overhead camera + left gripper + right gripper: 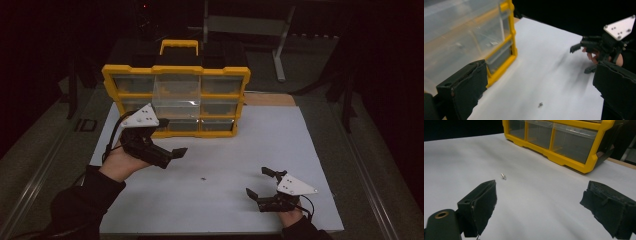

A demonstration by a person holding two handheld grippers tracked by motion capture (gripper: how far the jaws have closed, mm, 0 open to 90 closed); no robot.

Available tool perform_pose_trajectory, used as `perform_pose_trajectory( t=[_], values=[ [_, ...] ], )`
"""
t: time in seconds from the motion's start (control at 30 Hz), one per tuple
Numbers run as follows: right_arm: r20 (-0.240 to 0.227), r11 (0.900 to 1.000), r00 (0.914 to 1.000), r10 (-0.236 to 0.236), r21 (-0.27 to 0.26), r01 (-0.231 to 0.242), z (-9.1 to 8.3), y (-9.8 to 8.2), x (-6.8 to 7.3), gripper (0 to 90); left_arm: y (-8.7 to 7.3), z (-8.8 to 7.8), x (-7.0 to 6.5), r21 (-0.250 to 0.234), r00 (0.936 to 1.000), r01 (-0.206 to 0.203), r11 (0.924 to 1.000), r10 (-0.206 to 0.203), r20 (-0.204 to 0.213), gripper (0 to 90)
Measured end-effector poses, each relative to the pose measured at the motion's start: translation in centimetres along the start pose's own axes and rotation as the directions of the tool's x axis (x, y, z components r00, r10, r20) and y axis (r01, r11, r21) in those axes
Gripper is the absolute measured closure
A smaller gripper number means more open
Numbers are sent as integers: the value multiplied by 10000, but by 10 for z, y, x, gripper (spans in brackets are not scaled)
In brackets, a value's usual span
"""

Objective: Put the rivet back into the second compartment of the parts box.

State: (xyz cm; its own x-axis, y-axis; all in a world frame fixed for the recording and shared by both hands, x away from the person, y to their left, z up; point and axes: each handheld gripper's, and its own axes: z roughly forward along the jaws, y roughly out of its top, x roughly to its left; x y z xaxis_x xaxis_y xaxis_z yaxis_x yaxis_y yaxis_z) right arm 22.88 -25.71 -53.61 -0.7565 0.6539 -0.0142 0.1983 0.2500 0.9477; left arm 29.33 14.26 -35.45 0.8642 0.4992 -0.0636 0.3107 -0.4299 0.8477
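Two hand-held grippers flank one small screw (203, 178) lying alone on the white worktop (300, 150), roughly midway between them and well apart from both. From the right hand-held gripper (260, 182), low at the near right edge, the screw lies to the left and slightly farther off; from the left hand-held gripper (175, 156), held up nearer the organiser (176, 97), it lies to the right and nearer the person. Judging by the high view, the left one looks a little closer, but the right gripper view has the screw (503, 176) just ahead of its left jaw with the jaws level over the sheet — so either could take it. Both stand wide apart and hold nothing. The screw's long axis appears to run slantwise across the right gripper view, head toward the near end, though it is too small to be sure; in the left gripper view the screw (540, 104) is only a blurred speck. The organiser stands upright at the far left of the worktop, yellow-framed, its clear drawers in a grid. One middle drawer (176, 95) stands pulled out toward the person and looks empty from above; a few small pale bits show in a lower drawer (496, 43) in the left gripper view, their kind unclear. The likely move is a pinch across the screw's shaft, then a carry to the pulled-out drawer.
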Motion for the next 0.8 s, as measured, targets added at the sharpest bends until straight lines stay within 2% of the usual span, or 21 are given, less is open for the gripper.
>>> perform_pose_trajectory(
  t=[0.33, 0.5, 0.53, 0.57, 0.63, 0.8],
  values=[
    [4, 10000, 10000, 30, 1, -30, 0, 0, 0, 106, -23, 28, -6, 173, 9963, -281, 9995, 266, 823, 0],
    [-4, 10000, 10000, 2, -5, -2, 0, 0, 0, 106, -34, 45, -6, 220, 9890, -527, 9984, 491, 1393, 0],
    [-4, 10000, 10000, 2, -5, -2, 0, 0, 0, 106, -34, 45, -6, 220, 9890, -527, 9984, 491, 1393, 0],
    [7, 10000, 10000, -11, -9, 11, -1, 0, 0, 106, -39, 51, -6, 298, 9854, -629, 9976, 574, 1602, 0],
    [27, 10000, 10000, 11, -37, -11, -1, 0, -1, 106, -44, 57, -5, 312, 9824, -639, 9975, 573, 1780, 0],
    [1, 10000, 10000, 18, 7, -18, 0, 0, 0, 106, -55, 71, -2, 360, 9772, -689, 9970, 601, 2035, 0]
  ],
)
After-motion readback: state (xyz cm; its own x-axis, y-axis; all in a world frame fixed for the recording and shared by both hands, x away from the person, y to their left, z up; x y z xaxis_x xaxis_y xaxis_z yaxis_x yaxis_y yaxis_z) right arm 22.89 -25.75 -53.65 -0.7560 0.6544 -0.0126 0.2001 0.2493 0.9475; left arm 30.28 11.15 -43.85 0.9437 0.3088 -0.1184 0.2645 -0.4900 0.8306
